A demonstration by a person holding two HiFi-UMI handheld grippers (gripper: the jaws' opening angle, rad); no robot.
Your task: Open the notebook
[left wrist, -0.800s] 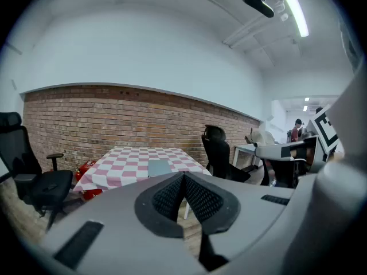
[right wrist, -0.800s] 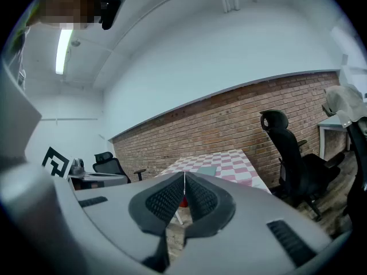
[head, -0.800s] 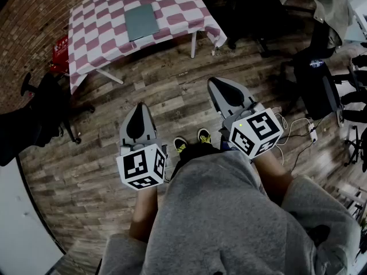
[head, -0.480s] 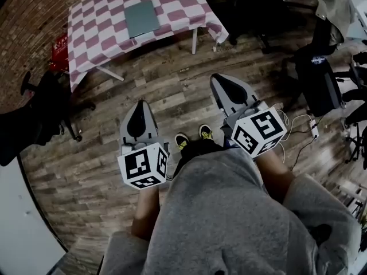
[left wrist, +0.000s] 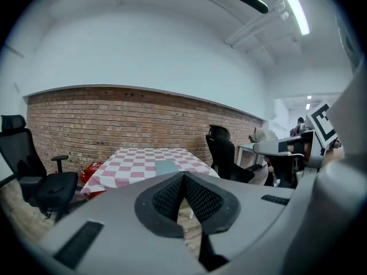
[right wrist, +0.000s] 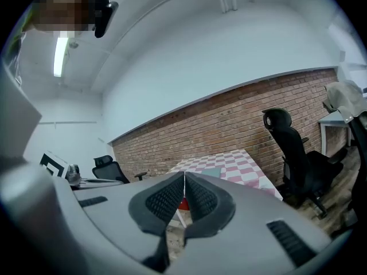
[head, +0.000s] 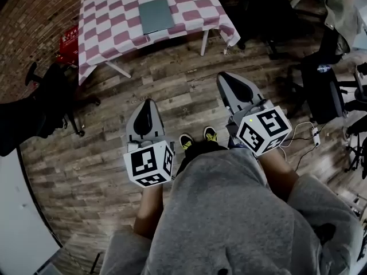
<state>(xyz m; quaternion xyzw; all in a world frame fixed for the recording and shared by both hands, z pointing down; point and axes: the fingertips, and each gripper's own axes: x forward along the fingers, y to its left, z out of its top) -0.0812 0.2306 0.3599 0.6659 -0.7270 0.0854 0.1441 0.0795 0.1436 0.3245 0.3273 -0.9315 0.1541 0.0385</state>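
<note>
On the far left of the wooden floor (head: 189, 82) stands a black chair (head: 51, 99). Next to it is a table (head: 109, 24) with a pink and white checked cloth. The grey notebook (head: 156, 15) lies shut on top of it, well away from the person. Closer in, the left gripper (head: 148, 105) is held over the floor, its jaws pressed together with nothing in them. The right gripper (head: 228, 79) beside it is closed tight and empty too. Both point toward the table. More black chairs (head: 324, 90) stand on the right.
</note>
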